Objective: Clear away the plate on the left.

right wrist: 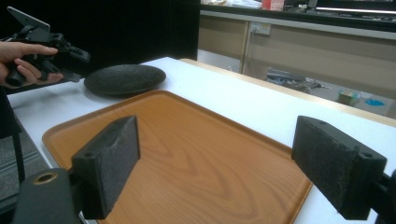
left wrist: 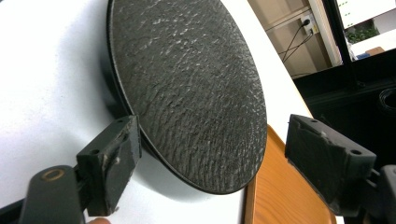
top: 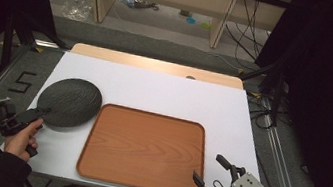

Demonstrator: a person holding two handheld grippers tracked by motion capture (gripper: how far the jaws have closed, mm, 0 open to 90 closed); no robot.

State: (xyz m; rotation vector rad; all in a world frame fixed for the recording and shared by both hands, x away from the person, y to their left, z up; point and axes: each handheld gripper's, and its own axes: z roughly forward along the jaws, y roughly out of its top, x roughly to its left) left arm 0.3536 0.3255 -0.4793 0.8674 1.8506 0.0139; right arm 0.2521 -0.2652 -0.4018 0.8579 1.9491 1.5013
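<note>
The black plate [top: 69,102] is round, so it has no long axis; it lies flat, face up, on the white table top [top: 164,93]. It sits straight ahead of the left gripper [top: 39,113], whose jaws are spread wide on either side of the plate's near rim. In the left gripper view one jaw stands just beside the plate's [left wrist: 187,88] edge; whether it touches cannot be told, and the other jaw is well clear. Just beside the plate, to the gripper's right, lies the wooden tray [top: 143,149], its near corner almost meeting the plate's rim. The right gripper [top: 211,174] hovers at the tray's near right corner, jaws parted and holding nothing, well apart from the plate. The plate is matte black with a rough, rippled texture and a thin raised rim.
</note>
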